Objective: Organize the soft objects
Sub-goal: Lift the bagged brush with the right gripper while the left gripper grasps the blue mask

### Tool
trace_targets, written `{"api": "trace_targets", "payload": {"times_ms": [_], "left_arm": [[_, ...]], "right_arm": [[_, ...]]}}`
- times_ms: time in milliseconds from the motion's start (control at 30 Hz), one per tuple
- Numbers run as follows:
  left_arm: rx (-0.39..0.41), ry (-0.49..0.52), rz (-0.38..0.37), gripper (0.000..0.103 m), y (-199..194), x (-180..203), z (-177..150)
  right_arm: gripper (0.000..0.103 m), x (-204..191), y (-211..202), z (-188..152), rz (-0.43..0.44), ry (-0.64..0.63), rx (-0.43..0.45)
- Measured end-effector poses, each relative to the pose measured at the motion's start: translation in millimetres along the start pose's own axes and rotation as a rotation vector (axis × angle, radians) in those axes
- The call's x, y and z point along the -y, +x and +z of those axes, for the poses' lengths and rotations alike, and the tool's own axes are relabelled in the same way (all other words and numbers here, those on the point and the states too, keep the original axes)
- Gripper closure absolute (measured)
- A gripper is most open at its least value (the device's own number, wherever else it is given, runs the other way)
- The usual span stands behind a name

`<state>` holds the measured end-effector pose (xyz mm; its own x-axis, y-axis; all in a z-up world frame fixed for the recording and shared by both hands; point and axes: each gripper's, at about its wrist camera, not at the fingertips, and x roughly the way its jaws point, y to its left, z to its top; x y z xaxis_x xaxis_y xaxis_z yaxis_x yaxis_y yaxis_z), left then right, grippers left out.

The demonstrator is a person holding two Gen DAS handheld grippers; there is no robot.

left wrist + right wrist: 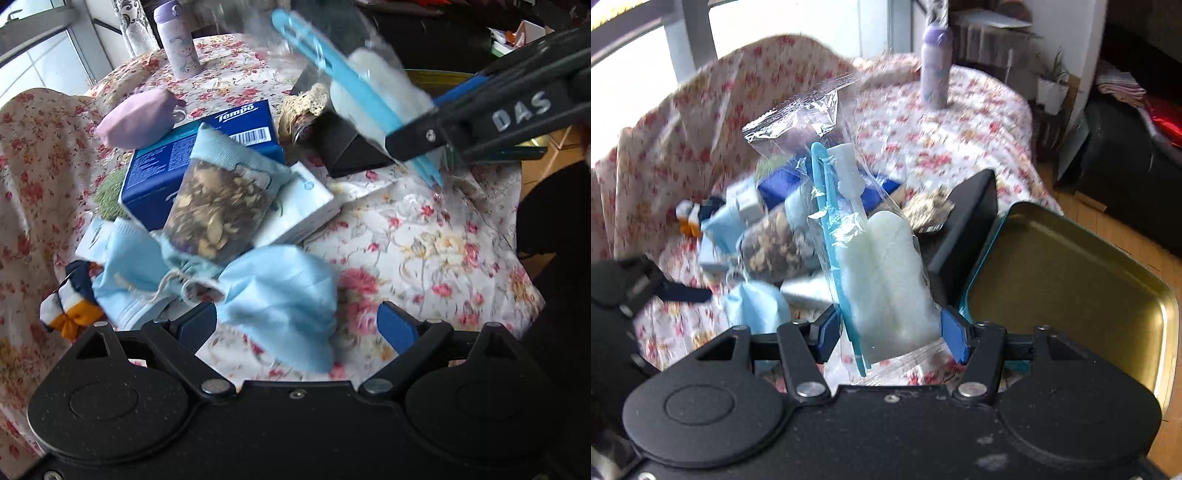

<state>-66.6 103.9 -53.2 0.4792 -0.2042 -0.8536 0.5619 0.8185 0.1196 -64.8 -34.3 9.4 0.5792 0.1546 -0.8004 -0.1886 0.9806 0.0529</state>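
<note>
Two grippers angled downward, right gripper (886, 332) clasping sponge packet (886, 266), left gripper (297, 325) released.

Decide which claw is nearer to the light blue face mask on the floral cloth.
Left. The left claw hangs open directly over the face mask; the right claw is off to the side, shut on the bagged sponge brush.

Left wrist view: light blue cloth (280, 295) at lower centre blurred; its lower edge runs behind the left gripper (297, 325) body. Blue tissue box (166, 162) partly covered by the herb sachet (221, 206); print too small to read apart from the brand. Striped fabric item (74, 299) at left edge half hidden.

Right wrist view: clear packet (882, 266) smeared by motion. Gold tin (1071, 280) cut off by the right edge. Pile at centre left blurred.
</note>
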Motion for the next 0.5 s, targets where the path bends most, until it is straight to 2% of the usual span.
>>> {"api": "trace_targets", "payload": {"times_ms": [133, 333, 367, 433, 500], "left_arm": [[-0.043, -0.034, 0.018, 0.013, 13, 2, 7], [-0.083, -0.083, 0.028, 0.015, 27, -1, 10], [-0.088, -0.092, 0.023, 0.017, 29, -1, 11], [-0.097, -0.104, 0.026, 0.042, 32, -2, 13], [-0.093, -0.112, 0.036, 0.045, 32, -4, 13]], "right_arm": [[0.045, 9, -6, 4, 0.001, 0.04, 0.038], [0.044, 11, -5, 3, -0.02, 0.054, 0.043], [0.044, 13, -5, 3, -0.021, 0.059, 0.044], [0.044, 14, -5, 3, -0.026, 0.071, 0.046], [0.044, 16, -5, 2, -0.032, 0.084, 0.049]]}}
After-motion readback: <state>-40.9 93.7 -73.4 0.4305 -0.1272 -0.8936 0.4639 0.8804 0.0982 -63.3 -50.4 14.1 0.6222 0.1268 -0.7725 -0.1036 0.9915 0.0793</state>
